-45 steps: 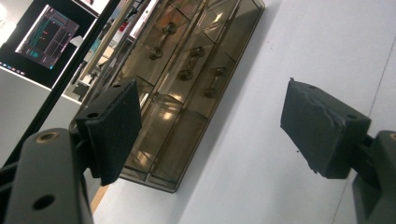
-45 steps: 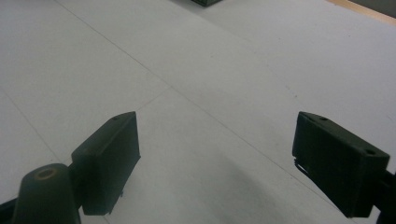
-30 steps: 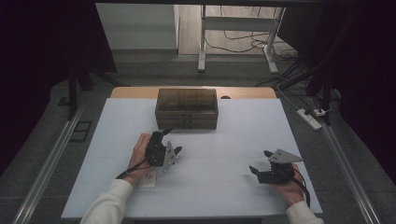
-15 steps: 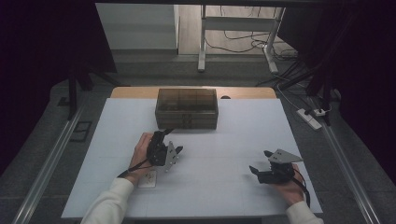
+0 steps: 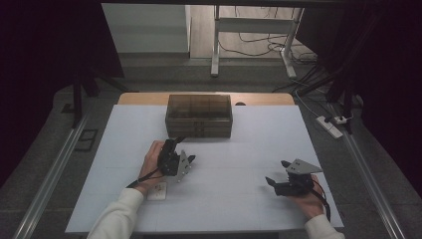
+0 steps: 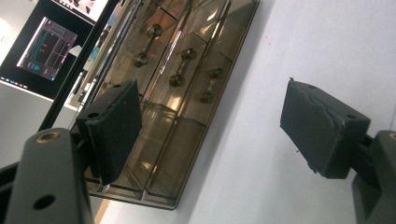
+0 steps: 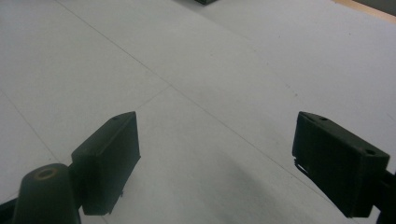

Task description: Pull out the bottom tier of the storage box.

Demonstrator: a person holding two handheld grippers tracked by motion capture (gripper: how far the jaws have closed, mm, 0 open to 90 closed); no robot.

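Grippers hover over the white table: left gripper, jaws spread and empty, at 6 o'clock of the brown compartment box; right gripper, spread too, at 4 o'clock.

A white sheet covers the desk; a smoky transparent compartment box sits at upper centre, a small white card at lower left.

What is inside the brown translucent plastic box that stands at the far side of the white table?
Through the lid of the brown translucent plastic box, dividers form several compartments, and small metal dumbbell-shaped parts lie in some. The tinted, reflecting plastic hides what the other compartments contain.
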